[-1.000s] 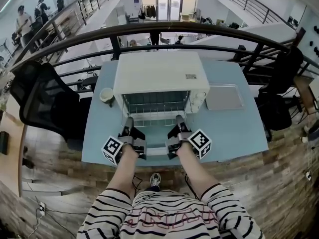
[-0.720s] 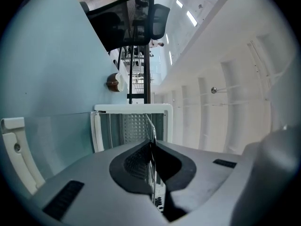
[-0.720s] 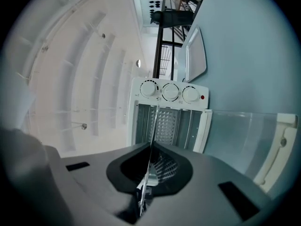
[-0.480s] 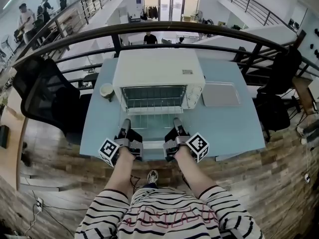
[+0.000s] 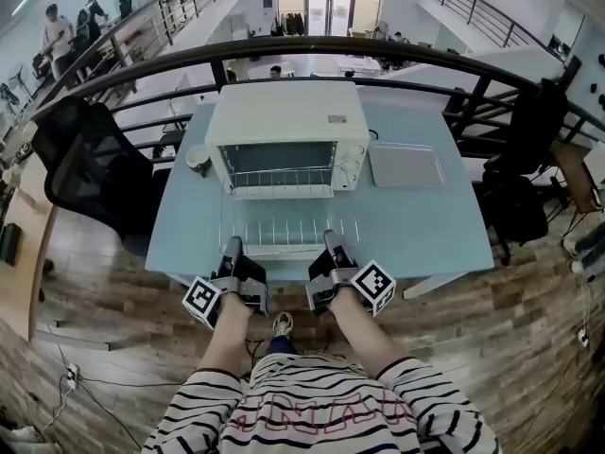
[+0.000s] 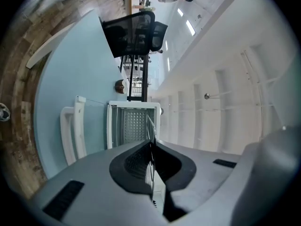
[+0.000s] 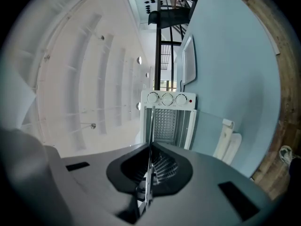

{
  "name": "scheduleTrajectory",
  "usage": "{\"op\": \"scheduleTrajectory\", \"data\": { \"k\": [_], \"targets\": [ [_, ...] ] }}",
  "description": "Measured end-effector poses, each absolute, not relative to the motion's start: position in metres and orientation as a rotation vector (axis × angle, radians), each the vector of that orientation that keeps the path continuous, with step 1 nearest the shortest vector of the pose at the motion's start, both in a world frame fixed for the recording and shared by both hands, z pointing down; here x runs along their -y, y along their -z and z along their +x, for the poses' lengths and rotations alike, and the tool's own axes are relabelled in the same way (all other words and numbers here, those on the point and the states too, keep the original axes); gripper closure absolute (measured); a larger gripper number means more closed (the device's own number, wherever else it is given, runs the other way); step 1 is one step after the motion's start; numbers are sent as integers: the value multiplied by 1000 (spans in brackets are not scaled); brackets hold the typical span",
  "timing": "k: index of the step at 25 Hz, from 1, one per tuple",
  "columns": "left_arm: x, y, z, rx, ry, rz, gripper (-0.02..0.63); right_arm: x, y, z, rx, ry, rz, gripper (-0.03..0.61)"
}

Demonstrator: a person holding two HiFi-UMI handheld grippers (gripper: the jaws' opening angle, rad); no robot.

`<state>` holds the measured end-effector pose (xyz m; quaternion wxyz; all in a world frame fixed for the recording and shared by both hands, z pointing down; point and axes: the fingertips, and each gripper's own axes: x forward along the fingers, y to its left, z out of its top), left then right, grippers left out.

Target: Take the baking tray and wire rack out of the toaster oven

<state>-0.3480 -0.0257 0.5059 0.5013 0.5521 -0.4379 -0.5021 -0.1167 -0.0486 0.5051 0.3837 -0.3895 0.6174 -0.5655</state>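
Pulling back from the table (image 5: 430,230), the person has both claws clamped on the wire rack (image 5: 288,232). A second ago it sat mostly inside the toaster oven (image 5: 286,112), but it has now come clear of the opening. It is held flat over the folded-down door, between the oven front and the table's near edge. At far left a black mesh chair (image 5: 85,173) stands beside the table, and a small cup (image 5: 198,159) sits just left of the oven, unmoved. The left gripper (image 5: 230,245) has its jaws pressed together on the rack's near wire toward its left end. The right gripper (image 5: 331,238) is closed the same way toward the right end. Both have drawn back toward the person along with the rack.

A small label on the oven's top (image 5: 337,118) is too small to read, and the reddish lettering on the striped shirt cannot be made out.

The rack's long axis runs left to right, parallel to the oven front, with the held edge facing the person. Right of the oven, the baking tray (image 5: 406,165) lies flat on the table, apart from the rack, where it lay before.
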Motion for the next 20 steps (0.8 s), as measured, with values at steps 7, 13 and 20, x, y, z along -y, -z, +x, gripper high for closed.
{"op": "scheduleTrajectory", "data": {
  "k": [7, 13, 20],
  "targets": [
    [-17, -520, -269, 1012, 1180, 1342, 592, -3, -521, -36, -1553, 1423, -1060, 552],
    [-24, -533, -185, 934, 1093, 1358, 592, -30, -535, 48, -1484, 1368, -1163, 552],
    [-17, -540, -105, 847, 995, 1396, 592, -47, -545, 125, -1405, 1300, -1273, 552]
  ]
}}
